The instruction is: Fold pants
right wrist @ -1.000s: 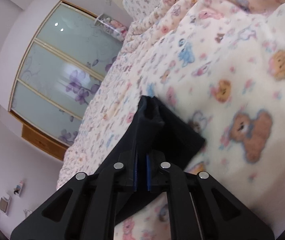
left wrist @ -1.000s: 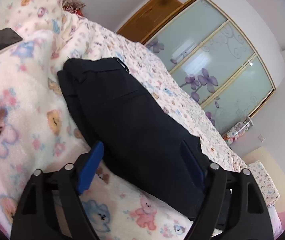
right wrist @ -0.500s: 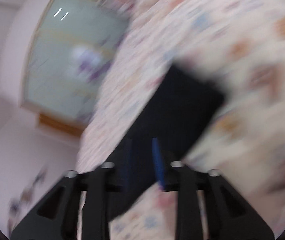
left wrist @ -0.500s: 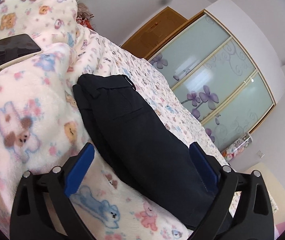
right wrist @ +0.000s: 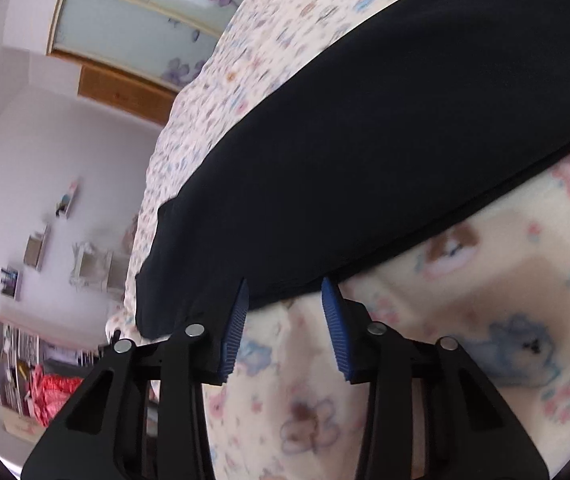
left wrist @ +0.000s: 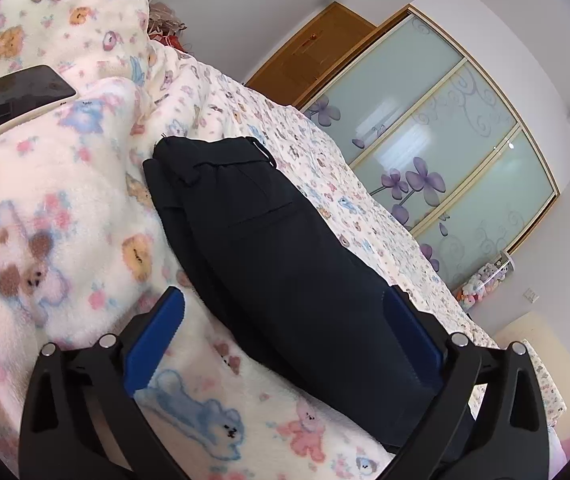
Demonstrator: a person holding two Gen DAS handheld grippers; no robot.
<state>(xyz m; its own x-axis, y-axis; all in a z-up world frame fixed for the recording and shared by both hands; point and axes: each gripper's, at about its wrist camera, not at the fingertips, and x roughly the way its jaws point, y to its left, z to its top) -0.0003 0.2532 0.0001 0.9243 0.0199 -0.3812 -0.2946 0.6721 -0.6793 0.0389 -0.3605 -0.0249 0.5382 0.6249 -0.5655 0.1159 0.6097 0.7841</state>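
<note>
The black pants (left wrist: 285, 264) lie folded lengthwise on a cream bear-print blanket (left wrist: 53, 216), waistband at the far end. My left gripper (left wrist: 285, 304) is open wide, its blue pads astride the near part of the pants, holding nothing. In the right wrist view the pants (right wrist: 385, 140) stretch across the upper frame. My right gripper (right wrist: 285, 292) is open, its tips at the near edge of the cloth, with nothing between the pads.
A dark phone or tablet (left wrist: 13, 92) lies on the raised blanket at the left. A wardrobe with frosted flower-print sliding doors (left wrist: 445, 152) and a wooden door (left wrist: 313, 52) stand behind the bed. Shelves and clutter (right wrist: 37, 320) are by the wall.
My right gripper let go of the pants, opened and swung to another spot along their edge. My left gripper stayed open and drew back a little.
</note>
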